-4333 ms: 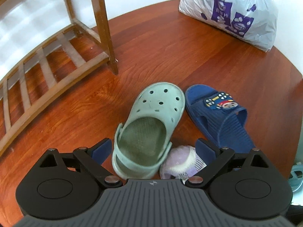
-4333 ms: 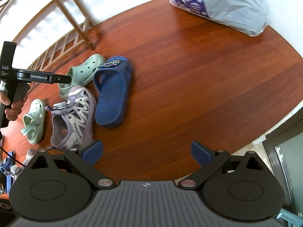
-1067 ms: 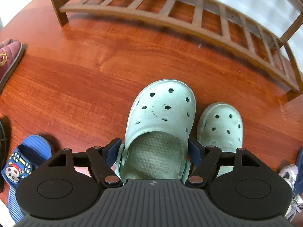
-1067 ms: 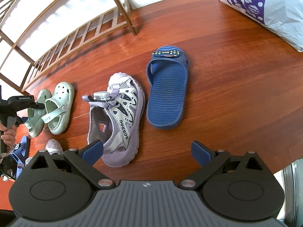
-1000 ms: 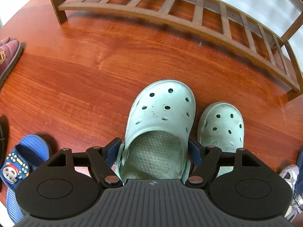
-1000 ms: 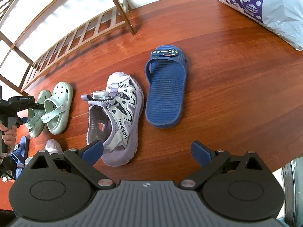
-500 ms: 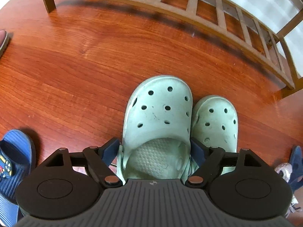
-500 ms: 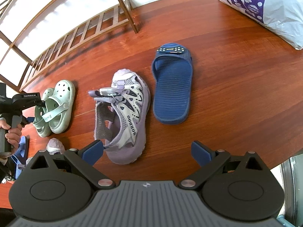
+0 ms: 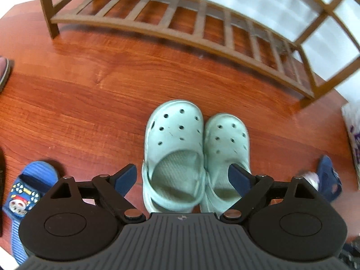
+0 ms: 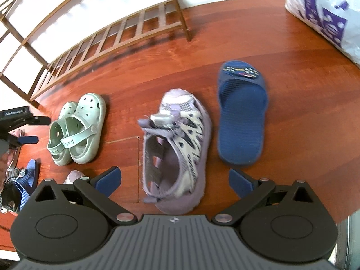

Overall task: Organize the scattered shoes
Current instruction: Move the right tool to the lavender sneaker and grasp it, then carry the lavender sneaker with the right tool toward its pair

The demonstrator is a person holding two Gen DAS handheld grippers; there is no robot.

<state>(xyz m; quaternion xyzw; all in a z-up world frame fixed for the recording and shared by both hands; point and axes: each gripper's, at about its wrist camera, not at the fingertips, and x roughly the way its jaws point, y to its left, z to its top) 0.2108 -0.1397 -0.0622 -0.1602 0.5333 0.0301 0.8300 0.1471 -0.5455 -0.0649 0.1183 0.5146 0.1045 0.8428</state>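
The left tongs are hanging released above two mint clogs: the larger clog is sitting touching the smaller clog, toes pointing toward the wooden shoe rack. A blue cartoon slipper is lying to their left on the floor. The right tongs are spreading wide over a lilac sneaker, with a navy slide just beside it and a plastic bag well beyond.

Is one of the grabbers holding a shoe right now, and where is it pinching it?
No. Both are open and hold nothing. The left hand-held gripper stands apart from the two mint-green foam clogs; the right hand-held gripper hovers over the purple-and-white mesh sneaker.
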